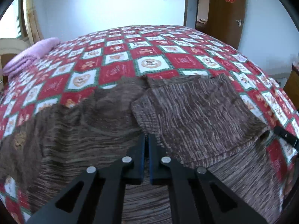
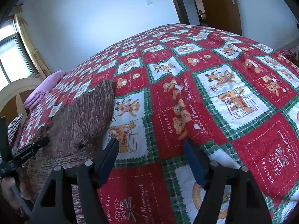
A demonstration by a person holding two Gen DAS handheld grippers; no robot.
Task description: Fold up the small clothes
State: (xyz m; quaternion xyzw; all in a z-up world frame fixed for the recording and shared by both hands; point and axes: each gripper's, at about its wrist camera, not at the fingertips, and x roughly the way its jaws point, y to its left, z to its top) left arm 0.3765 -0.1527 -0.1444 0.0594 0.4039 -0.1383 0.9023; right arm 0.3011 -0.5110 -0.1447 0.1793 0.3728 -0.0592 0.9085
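Bed (image 1: 168,56) fills both views, covered by a red, white and green holiday quilt (image 2: 214,115); it's my work surface, so the garment lies spread across it. Pink folded blanket (image 1: 28,56) sits at the far left corner, well apart from the work.

The brown knit garment (image 1: 196,112) lies flat on the quilt on my side of the bed, one panel already doubled over onto the rest. That flap's edge runs down to where my left fingers (image 1: 146,140) sit. In the right wrist view it sits off to the left, its far end humped up.

My left fingers are clenched tight, pads together right at the flap's lower edge. Looks like fabric is pinched there, but I can't see cloth between the pads, so it's a guess. Probably gripping to carry the next fold.

My right fingers (image 2: 150,145) are released, spread wide over bare quilt just beside the garment, nothing between them. My read: the right side is free to take the opposite edge.

Fold partly done, not finished.
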